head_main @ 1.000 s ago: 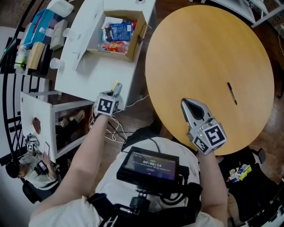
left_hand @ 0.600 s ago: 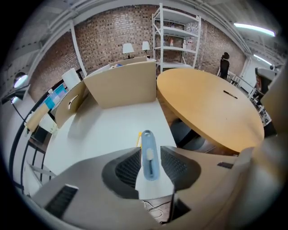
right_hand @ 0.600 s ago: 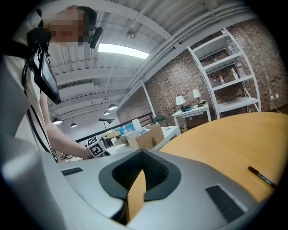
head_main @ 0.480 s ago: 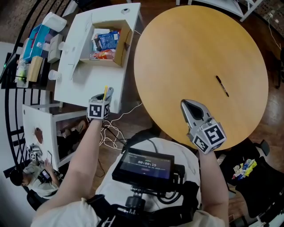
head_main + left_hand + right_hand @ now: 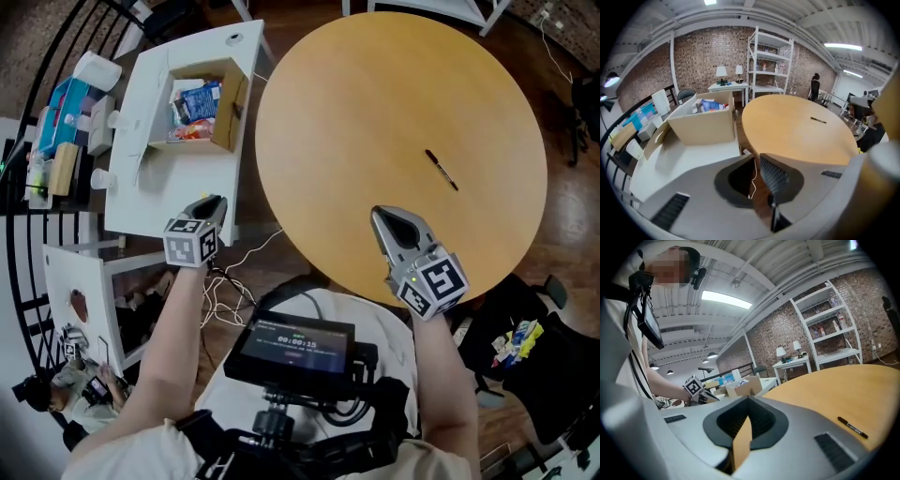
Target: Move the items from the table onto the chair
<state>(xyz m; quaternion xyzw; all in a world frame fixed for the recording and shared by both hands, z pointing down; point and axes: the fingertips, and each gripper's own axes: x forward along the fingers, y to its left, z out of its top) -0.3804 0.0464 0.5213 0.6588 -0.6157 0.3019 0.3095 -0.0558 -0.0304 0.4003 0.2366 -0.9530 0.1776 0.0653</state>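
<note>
One pen [image 5: 442, 170] is all I can see on the round counter [image 5: 356, 94]. It lies flat and on a slant, out toward the far right of the wood, with nothing near it. Your right tool [image 5: 382, 217] is the closer one. It hovers over the near edge, well apart from the pen, tips drawn together to a point and pinching nothing. Spread those jaws on the way in, not once you're over the pen.

The pen is thin and sits right on the surface, so I'd bring the tips down until they brush the wood, straddling the barrel crosswise. Turn your wrist to square up to that slant, or the jaws will run along the pen and it will likely roll away. Take it at mid-length so it won't droop, squeeze gently, and lift straight up.

Your left tool [image 5: 215, 202] is off to the side, by the white counter [image 5: 178, 187] that carries the cardboard box [image 5: 234, 103] of snack packets [image 5: 192, 103]. Its jaws have just been closing. They stand at a narrow slit with nothing in it, only a white cable [image 5: 753, 177] showing behind. Keep that hand parked.

Low at your right there's a dark seat [image 5: 562, 384], which I take for the chair, with a small colourful packet [image 5: 514, 342] on it. Carry the pen low and set it down beside that packet before letting go.
</note>
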